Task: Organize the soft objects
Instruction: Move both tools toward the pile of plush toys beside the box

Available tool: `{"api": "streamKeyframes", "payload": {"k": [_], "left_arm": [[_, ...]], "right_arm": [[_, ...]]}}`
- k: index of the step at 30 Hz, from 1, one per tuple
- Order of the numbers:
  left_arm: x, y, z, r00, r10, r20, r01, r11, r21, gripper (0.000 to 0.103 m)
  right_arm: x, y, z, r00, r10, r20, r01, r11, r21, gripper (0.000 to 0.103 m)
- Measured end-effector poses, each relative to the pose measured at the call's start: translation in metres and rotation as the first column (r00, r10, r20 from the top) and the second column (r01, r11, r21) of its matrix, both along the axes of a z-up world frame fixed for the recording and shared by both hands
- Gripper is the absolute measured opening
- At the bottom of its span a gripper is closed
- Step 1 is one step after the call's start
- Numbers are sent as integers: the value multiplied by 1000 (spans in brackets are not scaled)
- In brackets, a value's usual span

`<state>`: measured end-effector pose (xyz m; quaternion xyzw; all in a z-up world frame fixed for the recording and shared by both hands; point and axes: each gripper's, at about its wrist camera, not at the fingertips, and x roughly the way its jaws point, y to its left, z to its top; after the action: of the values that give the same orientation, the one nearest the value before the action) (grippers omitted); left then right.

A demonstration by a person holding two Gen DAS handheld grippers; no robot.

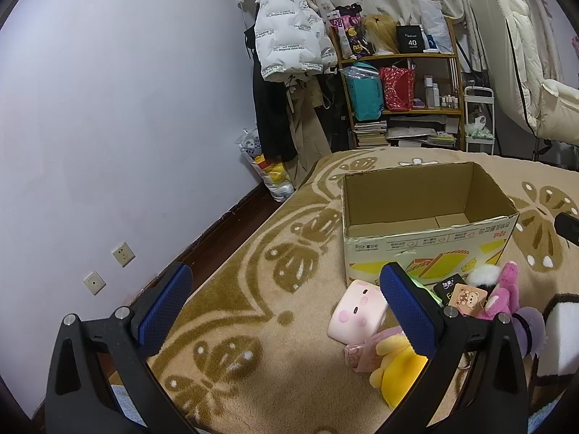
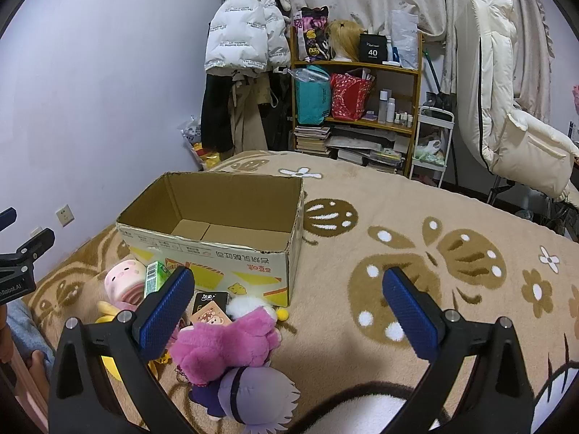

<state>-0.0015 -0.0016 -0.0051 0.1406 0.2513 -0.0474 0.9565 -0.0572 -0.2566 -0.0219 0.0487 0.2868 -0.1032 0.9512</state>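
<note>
Right wrist view shows the pink plush toy (image 2: 231, 340) lying between the open, empty right tongs (image 2: 286, 311), long axis leftward-rightward, before the cardboard box (image 2: 217, 253); left view alone reveals yellow plush (image 1: 398, 369) under open left tongs (image 1: 286, 311).

Both pictures are lit by soft, even room light, and no lamp can be seen. The wall (image 1: 126, 90) is given a pale purple tint. Soft, faint shadows are cast on the blanket (image 2: 416, 209), one below the box (image 2: 217, 246). Little glare is seen. Straight lines are bent by the round lens, and the shelf (image 1: 401, 83) is made to lean. The corners are cut off in black. Most things are kept sharp, but the edges are smeared a little.
</note>
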Motion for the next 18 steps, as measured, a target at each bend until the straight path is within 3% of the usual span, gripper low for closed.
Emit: {"api": "streamKeyframes", "payload": {"k": [18], "left_arm": [[-1,-1,-1,1000,-1,-1,1,1000,4,103]], "right_arm": [[1,0,0,1000,-1,-1,1,1000,-1,103]]}}
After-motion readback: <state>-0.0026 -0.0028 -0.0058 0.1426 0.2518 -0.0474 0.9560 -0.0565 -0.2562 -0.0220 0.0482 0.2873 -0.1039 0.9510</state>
